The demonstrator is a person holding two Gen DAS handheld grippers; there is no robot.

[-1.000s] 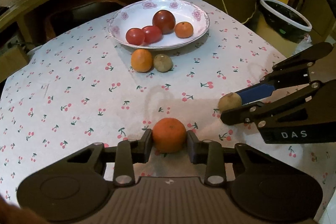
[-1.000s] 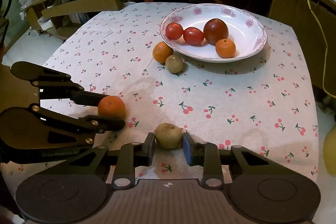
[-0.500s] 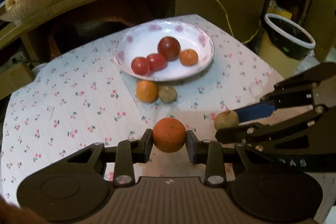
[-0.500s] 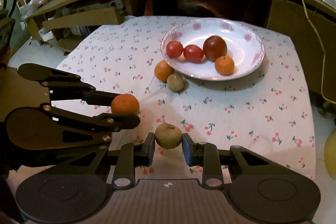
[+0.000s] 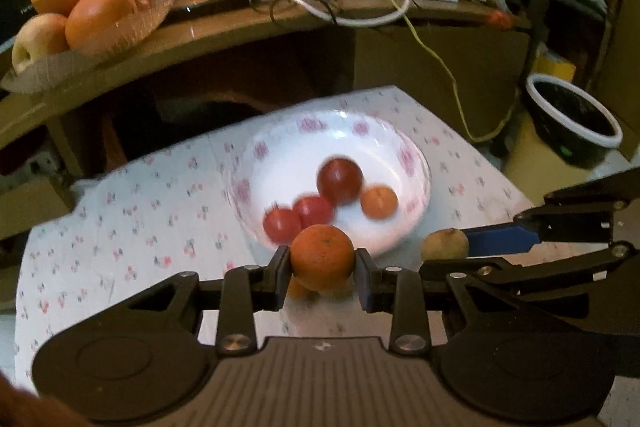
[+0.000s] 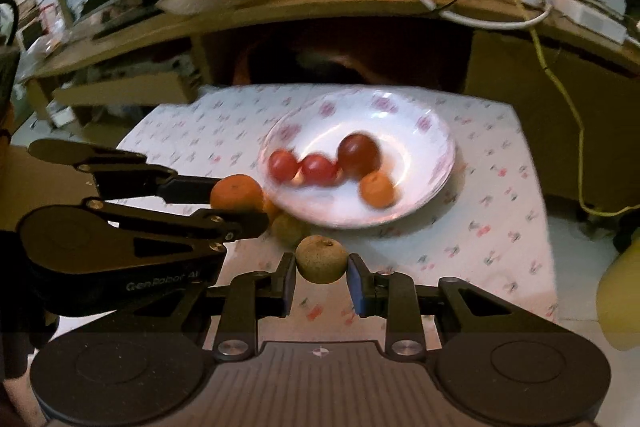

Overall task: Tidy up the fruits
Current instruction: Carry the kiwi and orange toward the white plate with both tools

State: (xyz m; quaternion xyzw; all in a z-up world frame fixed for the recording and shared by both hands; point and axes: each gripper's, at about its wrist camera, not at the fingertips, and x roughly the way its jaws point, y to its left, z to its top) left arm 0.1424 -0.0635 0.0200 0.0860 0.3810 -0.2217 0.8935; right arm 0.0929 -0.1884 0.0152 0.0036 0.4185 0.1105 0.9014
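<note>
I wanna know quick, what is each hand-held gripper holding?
Left hand-held gripper: closed on an orange.
Right hand-held gripper: closed on a brownish-green fruit.

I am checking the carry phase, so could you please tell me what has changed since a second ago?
Both grippers have lifted their fruit off the tablecloth toward the plate: the left gripper stays shut on the orange, the right gripper on the brown fruit. The plate's four fruits are unchanged.

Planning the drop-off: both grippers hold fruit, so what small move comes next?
Probably carry both forward over the white bowl. The left gripper clamps an orange and the right gripper a brownish fruit, both short of the rim; the bowl has free space.
</note>
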